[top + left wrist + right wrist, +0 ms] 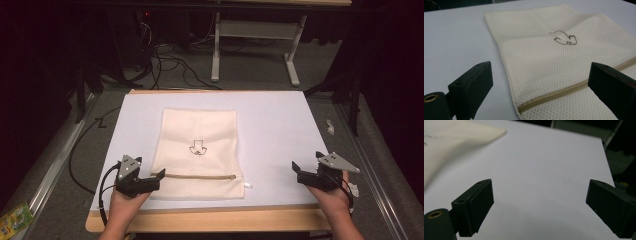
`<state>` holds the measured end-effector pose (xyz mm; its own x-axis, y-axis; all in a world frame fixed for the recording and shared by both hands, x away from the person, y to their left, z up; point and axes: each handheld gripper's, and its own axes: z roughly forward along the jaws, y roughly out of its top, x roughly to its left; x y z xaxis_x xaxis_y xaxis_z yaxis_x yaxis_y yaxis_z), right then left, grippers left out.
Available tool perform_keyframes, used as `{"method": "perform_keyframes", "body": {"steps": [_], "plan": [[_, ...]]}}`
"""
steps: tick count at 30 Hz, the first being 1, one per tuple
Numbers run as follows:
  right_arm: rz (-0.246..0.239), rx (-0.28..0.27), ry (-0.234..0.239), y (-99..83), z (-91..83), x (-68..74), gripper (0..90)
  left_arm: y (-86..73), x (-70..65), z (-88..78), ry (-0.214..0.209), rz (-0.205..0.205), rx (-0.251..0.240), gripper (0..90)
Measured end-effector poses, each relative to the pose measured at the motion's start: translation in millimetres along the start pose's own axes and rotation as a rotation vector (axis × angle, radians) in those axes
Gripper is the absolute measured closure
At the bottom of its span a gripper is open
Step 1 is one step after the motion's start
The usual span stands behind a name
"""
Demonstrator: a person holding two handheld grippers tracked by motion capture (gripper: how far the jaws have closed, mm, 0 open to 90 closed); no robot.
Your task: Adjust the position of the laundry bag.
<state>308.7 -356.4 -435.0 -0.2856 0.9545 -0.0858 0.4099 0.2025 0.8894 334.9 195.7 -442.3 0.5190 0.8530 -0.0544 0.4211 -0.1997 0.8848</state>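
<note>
High view: our left claw [159, 176] gapes empty at the mesh bag's [197, 131] zipper end near the desk's [280, 117] front edge; our right claw [296, 169] gapes empty, well apart.

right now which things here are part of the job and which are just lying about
Part of the job:
- mesh bag with its zipper
- left tool, open at the bag's zipper end
- right tool, open, off to the bag's side

Lying about:
- cables on the floor
- white table frame behind
- green packet on the floor
</note>
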Motion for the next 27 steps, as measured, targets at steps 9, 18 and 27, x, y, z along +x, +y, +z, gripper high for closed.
{"method": "perform_keyframes", "body": {"steps": [9, 18, 27], "plan": [[0.005, -0.001, 0.012, 1.5, 0.8, 5.7, 8.3, -0.8, 5.0, 1.0, -0.016, -0.016, -0.004, 8.2], [0.018, 0.028, 0.019, -4.3, 4.0, 2.3, 12.1, -16.4, 15.1, 23.6, -0.044, -0.087, 0.207, 42.0], [0.006, 0.054, 0.071, -3.8, 12.9, 13.4, 20.7, -23.0, 12.8, 35.2, 0.002, -0.081, 0.268, 62.6]]}}
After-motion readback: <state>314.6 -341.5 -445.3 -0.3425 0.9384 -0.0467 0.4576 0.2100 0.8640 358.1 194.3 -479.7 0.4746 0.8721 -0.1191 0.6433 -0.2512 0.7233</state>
